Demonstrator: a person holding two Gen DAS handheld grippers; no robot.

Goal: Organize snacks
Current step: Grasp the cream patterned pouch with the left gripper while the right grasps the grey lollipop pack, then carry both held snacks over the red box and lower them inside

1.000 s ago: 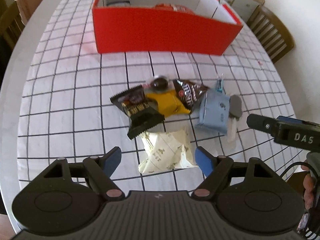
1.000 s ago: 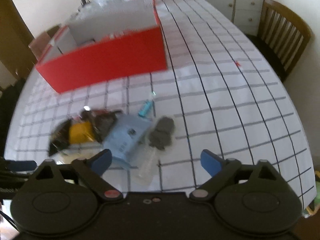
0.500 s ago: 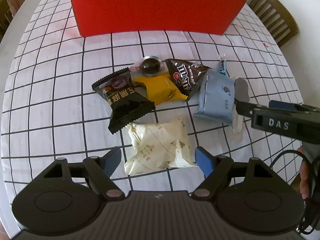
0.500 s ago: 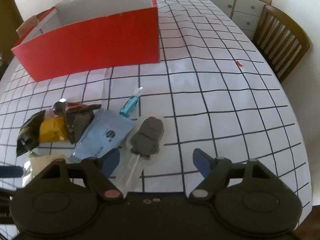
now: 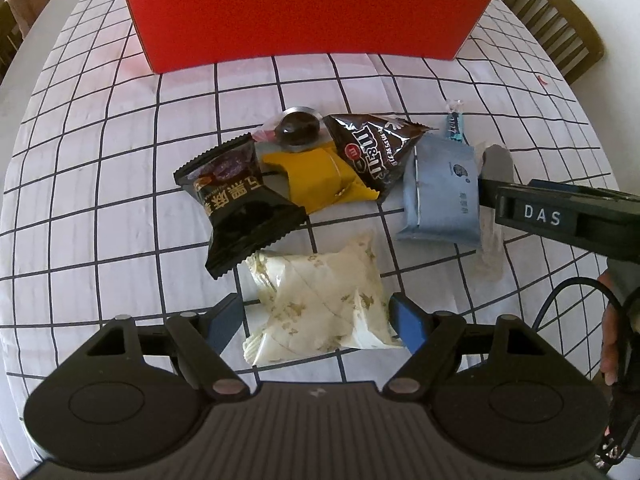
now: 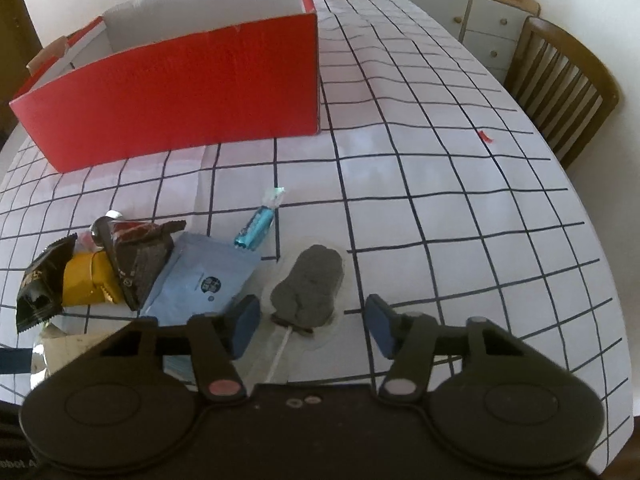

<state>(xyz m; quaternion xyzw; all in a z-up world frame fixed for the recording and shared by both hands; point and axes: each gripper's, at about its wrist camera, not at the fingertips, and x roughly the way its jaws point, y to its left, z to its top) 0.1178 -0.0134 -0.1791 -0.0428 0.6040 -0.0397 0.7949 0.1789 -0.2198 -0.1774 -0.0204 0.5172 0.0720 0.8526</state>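
Over checked tablecloth point(image 6: 440, 208), right gripper point(image 6: 312, 322) closes, straddling grey lollipop point(image 6: 310, 288).

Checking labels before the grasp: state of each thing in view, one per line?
Left gripper: open, jaws closing, either side of cream packet, pads not pressing.
Right gripper: open, jaws closing, grey lollipop between them.
Cream packet: sealed, flat on table.
Grey lollipop: wrapped, flat on table.
Red box: open top, upright.
Blue pouch: sealed, lying flat.
Brown candy bag: sealed, resting on yellow packet.
Black packet: sealed, tilted.
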